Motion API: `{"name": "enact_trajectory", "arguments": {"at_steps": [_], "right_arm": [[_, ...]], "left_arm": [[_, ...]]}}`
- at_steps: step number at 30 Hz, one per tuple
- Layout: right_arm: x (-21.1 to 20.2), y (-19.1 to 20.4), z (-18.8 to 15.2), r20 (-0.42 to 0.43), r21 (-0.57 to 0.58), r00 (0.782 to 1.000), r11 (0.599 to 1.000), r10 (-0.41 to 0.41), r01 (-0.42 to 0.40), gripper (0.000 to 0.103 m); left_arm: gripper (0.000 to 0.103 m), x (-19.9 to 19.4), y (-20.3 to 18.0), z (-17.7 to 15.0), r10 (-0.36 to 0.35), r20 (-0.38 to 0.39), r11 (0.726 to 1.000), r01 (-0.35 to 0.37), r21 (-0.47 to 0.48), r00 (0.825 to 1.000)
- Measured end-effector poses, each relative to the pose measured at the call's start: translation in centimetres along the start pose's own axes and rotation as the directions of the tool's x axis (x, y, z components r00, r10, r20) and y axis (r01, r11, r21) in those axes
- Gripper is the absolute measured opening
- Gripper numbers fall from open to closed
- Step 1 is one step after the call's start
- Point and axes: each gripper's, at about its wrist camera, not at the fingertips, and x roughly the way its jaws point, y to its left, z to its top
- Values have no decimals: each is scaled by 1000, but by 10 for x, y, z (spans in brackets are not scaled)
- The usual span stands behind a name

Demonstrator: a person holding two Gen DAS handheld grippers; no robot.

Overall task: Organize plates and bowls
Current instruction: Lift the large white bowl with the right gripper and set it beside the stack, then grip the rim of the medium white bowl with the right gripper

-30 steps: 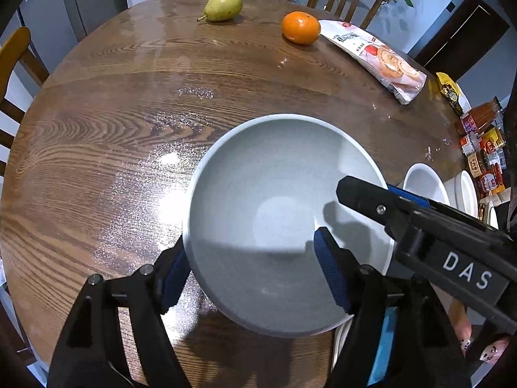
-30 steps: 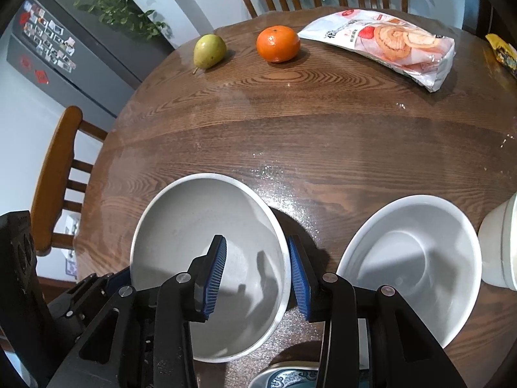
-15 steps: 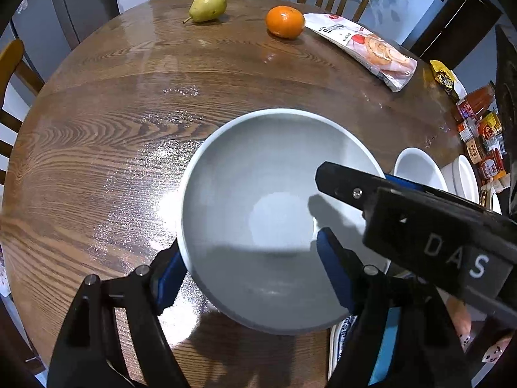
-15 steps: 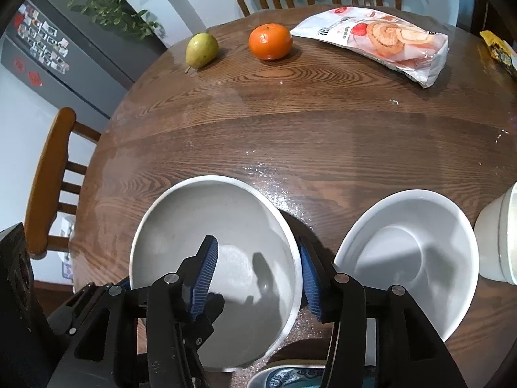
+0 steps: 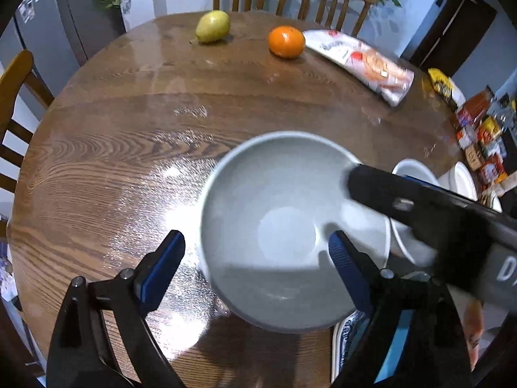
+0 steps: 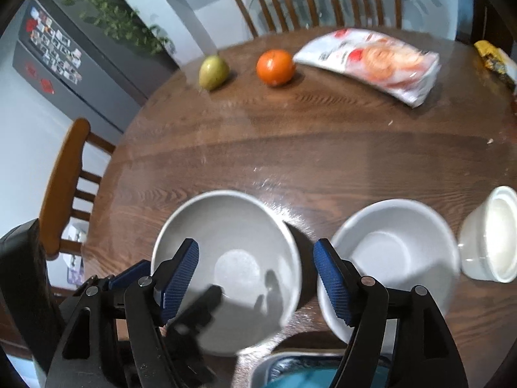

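A grey bowl [image 5: 284, 236] [image 6: 226, 258] sits near the front edge of the round wooden table [image 5: 129, 148], its near side over a blue-patterned plate [image 5: 342, 333] [image 6: 290, 368]. My left gripper [image 5: 255, 268] straddles the bowl's near-left rim, one finger inside and one outside; its jaws are opening and no pad touches. My right gripper [image 6: 257, 279] spans the bowl's right rim, its jaws opening too, pads clear of the rim. A white bowl [image 6: 394, 258] [image 5: 410, 174] stands just right of it, with a small white bowl [image 6: 488, 236] beyond.
At the table's far side lie a pear [image 5: 213, 26], an orange [image 5: 286, 41] and a snack bag [image 5: 362, 61]. Several small packets [image 5: 481, 135] crowd the right edge. Wooden chairs [image 6: 64, 187] stand around the table.
Both grippers' jaws have spread wider. The right gripper was shut on the grey bowl's rim and has let go, drawing back and up a little. The bowl stays in place.
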Motion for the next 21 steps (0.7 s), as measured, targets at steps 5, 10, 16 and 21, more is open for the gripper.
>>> {"name": "enact_trajectory", "arguments": {"at_steps": [5,10,16,21], "right_arm": [[-37,-16,-3,89,21,996,1000,-13,11,75],[-75,-26,-10,182,-3,983,999,-36,37,75],[-92,-44,-11,218,2,975,999,-35,35,81],[-80,-64,-6,168,48,986,999,1,-9,81]], "left_arm": [[90,-30,6,-1,-41,94,998,46,-51,995],[90,-68,-1,-12,-137,209,988,148,-41,968],[90,-87,-40,-16,-271,225,963,267,46,936],[90,-78,-80,-16,-319,182,947,305,99,930]]}}
